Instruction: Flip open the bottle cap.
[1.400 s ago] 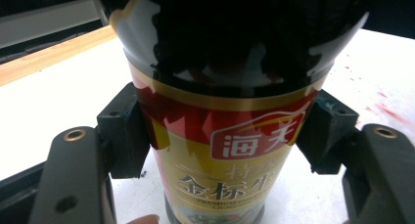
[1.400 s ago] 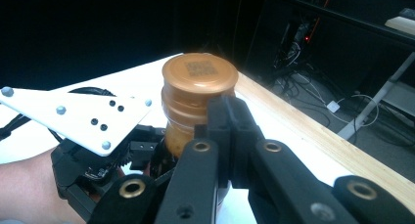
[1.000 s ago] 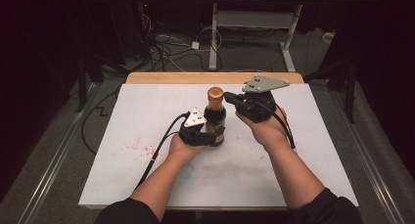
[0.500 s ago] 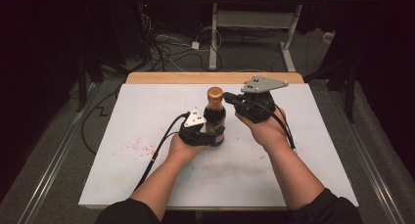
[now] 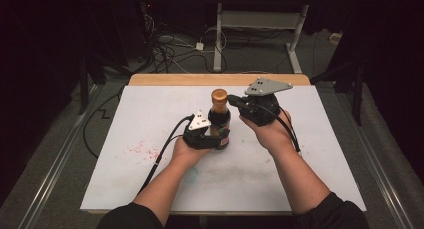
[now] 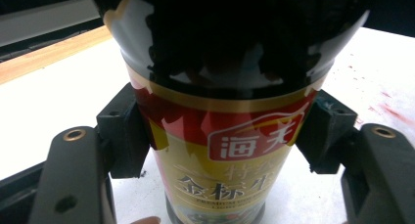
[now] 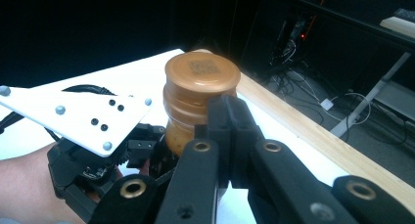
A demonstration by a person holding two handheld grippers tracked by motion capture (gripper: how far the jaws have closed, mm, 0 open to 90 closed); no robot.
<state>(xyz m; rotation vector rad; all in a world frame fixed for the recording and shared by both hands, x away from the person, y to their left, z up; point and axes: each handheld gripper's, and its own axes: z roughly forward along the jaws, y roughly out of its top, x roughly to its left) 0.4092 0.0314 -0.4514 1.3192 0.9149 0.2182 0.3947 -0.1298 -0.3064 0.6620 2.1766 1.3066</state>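
A dark sauce bottle (image 5: pixel 220 120) with an orange-brown cap (image 5: pixel 218 95) stands upright on the white table sheet (image 5: pixel 150 114). My left gripper (image 5: pixel 216 139) is shut on the bottle's lower body; in the left gripper view both black pads (image 6: pixel 122 136) press the red and gold label (image 6: pixel 225 150). My right gripper (image 5: pixel 231 99) is at cap height, just right of the cap. In the right gripper view its jaws are closed together with nothing between them, and their tips (image 7: pixel 227 114) lie against the neck under the cap (image 7: pixel 201 75).
The wooden table edge (image 5: pixel 220 79) runs along the far side. Faint red marks (image 5: pixel 142 149) stain the sheet at the left. The left gripper's cable (image 5: pixel 162 151) trails toward the near left. Cables and a desk frame (image 5: pixel 218 34) lie on the floor beyond.
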